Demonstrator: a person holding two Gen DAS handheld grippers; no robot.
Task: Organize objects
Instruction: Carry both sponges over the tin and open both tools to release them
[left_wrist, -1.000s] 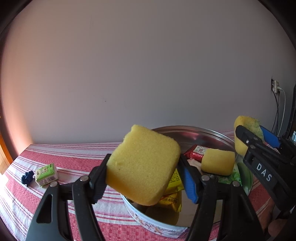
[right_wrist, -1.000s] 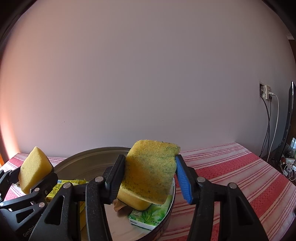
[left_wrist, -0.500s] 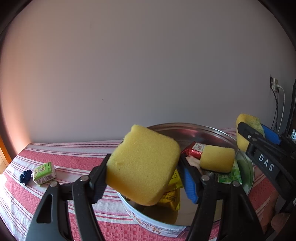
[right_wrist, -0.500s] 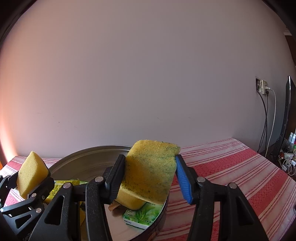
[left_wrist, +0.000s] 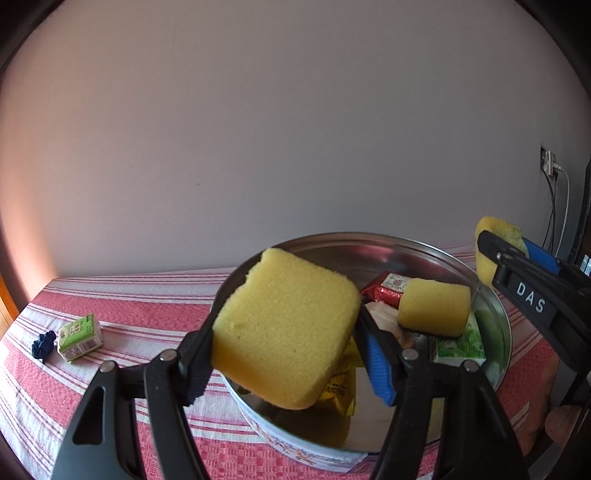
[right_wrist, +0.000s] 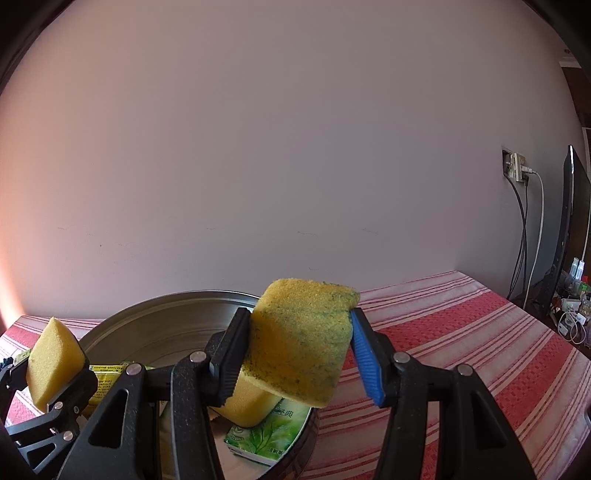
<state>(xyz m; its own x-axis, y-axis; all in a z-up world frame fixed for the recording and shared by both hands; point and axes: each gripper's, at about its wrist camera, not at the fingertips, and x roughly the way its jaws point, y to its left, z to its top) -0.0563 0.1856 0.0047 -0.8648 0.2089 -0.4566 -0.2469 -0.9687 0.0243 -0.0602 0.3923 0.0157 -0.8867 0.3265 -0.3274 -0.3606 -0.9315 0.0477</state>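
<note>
My left gripper (left_wrist: 284, 332) is shut on a plain yellow sponge (left_wrist: 280, 339), held above the near left rim of a round metal tin (left_wrist: 369, 238). My right gripper (right_wrist: 299, 325) is shut on a yellow sponge with green speckles (right_wrist: 303, 343), hanging over the tin's (right_wrist: 166, 302) right rim. A third yellow sponge (left_wrist: 434, 308) lies inside the tin on the packets. Each view catches the other gripper: the right gripper (left_wrist: 517, 280) at the far right, the left gripper (right_wrist: 55, 387) at the far left.
The tin holds a red packet (left_wrist: 384, 286), a yellow packet (left_wrist: 340, 391) and a green tea packet (right_wrist: 269, 432). A small green carton (left_wrist: 79, 336) and a dark blue object (left_wrist: 42, 343) lie on the striped red cloth at the left. Cables and a wall socket (right_wrist: 515, 168) sit at the right.
My right gripper has drifted right with its speckled sponge, from over the tin's inside to its right rim. The left gripper and its sponge have hardly moved.
</note>
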